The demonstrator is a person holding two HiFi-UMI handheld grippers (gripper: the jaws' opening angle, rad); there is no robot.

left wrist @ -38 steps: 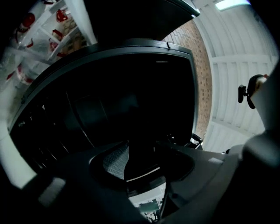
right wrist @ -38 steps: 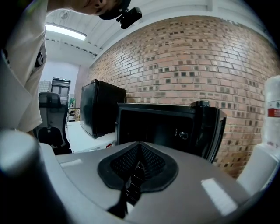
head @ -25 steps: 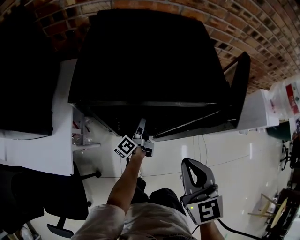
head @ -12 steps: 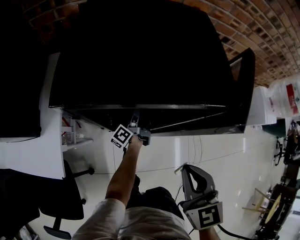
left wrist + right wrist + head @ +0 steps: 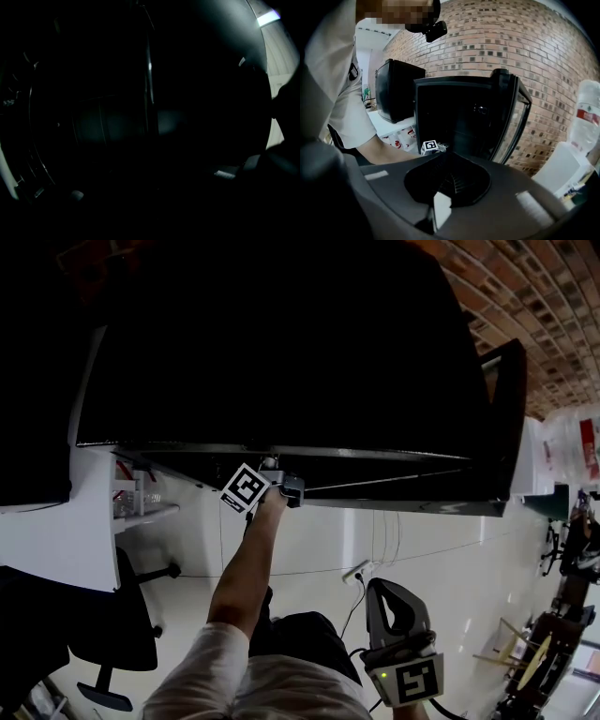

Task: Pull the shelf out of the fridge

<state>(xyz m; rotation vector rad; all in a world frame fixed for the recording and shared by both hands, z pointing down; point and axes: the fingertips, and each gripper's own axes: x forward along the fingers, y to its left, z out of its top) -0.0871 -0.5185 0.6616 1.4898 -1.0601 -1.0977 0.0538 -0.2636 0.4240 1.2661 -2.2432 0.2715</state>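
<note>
The black fridge (image 5: pixel 281 352) fills the top of the head view, with its door (image 5: pixel 506 418) swung open to the right. My left gripper (image 5: pixel 271 467) reaches into the fridge's open front, and only its marker cube (image 5: pixel 246 488) and body show below the top edge. Its jaws are closing. The left gripper view is almost black, with faint shelf lines (image 5: pixel 108 126), so I cannot tell whether anything is between the jaws. My right gripper (image 5: pixel 389 601) hangs low by the person's lap, shut and empty. The right gripper view shows the fridge (image 5: pixel 454 112) ahead of it.
A white desk (image 5: pixel 56 540) with a black box (image 5: pixel 396 89) on it stands left of the fridge. A black chair (image 5: pixel 103 634) sits below the desk. A brick wall (image 5: pixel 525 315) lies behind. A water bottle (image 5: pixel 586 117) stands at the right, and a power strip (image 5: pixel 356 571) lies on the floor.
The left gripper has pushed forward, so its fingers, seen earlier in front of the fridge, are now hidden inside. The fridge fills more of the head view. The right gripper has stayed low.
</note>
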